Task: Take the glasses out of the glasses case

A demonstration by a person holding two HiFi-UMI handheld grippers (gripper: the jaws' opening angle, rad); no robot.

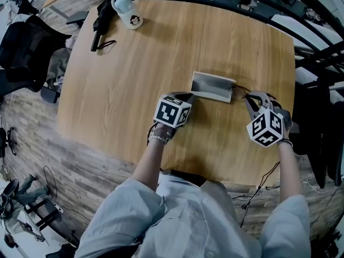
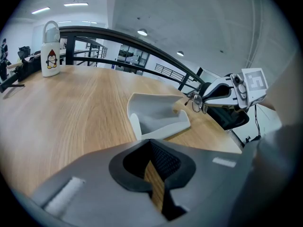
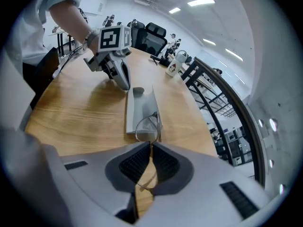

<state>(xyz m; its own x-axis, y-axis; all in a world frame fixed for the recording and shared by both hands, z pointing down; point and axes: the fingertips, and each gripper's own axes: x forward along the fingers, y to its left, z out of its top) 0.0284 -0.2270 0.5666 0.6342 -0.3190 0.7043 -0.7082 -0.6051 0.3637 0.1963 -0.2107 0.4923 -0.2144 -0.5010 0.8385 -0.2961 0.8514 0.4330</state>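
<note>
Looking along the right tongs [image 3: 150,144] reveals glasses [image 3: 147,126] pinched; left tongs [image 2: 151,144] closed on nothing.

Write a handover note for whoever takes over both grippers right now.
Left gripper: shut, empty, tips at one end of the open grey glasses case.
Right gripper: shut on a temple of the thin wire-framed glasses, held just past the case's other end.
Done: the glasses are out; the case looks empty and lies on the round wooden table.
Left: probably set the glasses down clear of the case and release.
</note>
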